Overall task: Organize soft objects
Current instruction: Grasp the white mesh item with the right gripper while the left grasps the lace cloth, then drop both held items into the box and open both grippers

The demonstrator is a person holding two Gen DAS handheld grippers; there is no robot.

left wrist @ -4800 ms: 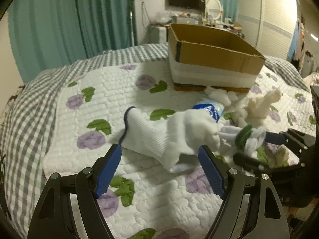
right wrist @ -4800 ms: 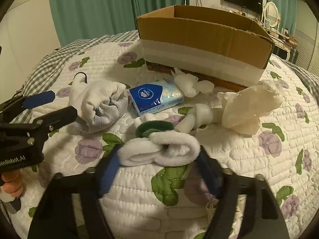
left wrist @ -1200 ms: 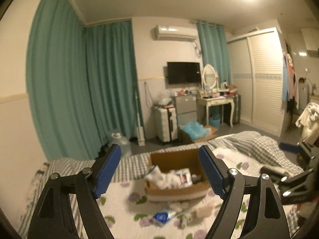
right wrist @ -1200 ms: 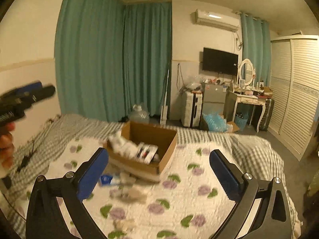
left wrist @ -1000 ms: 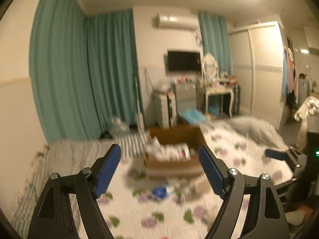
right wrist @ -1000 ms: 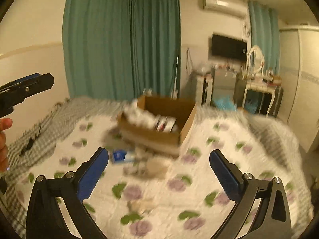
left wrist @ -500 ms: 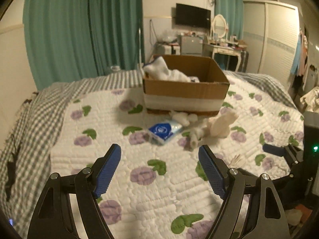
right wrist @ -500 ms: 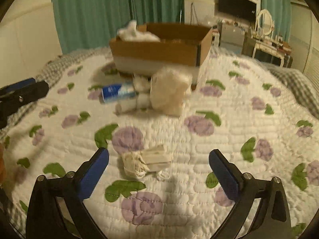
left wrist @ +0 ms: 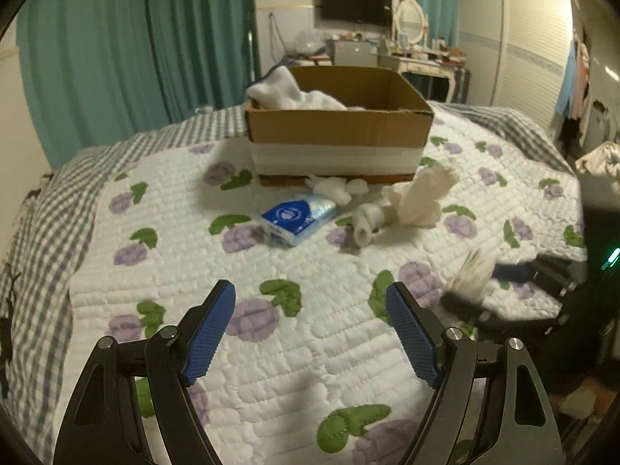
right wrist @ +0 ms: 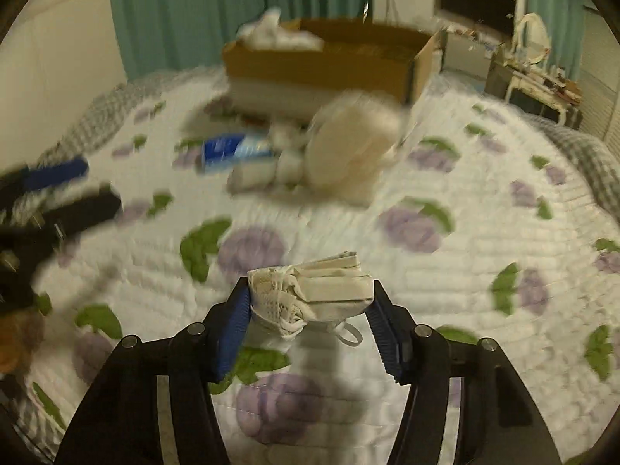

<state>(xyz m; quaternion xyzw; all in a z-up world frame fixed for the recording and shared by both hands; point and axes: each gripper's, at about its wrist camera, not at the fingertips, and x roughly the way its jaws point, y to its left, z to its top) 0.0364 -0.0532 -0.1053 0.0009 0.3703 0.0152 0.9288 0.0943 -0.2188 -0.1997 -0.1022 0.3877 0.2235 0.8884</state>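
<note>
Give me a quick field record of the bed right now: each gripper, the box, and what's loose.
left gripper: jaws open, nothing between them, over the quilt
right gripper: jaws closed on a folded cream bundle
box: open cardboard, white socks piled at its left end
loose in front of box: blue tissue pack, white roll, cream cloth
right wrist view: blurred

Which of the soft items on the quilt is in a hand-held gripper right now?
The folded cream bundle with string loops, clamped in the right hand-held gripper. The tissue pack lies loose on the quilt.
</note>
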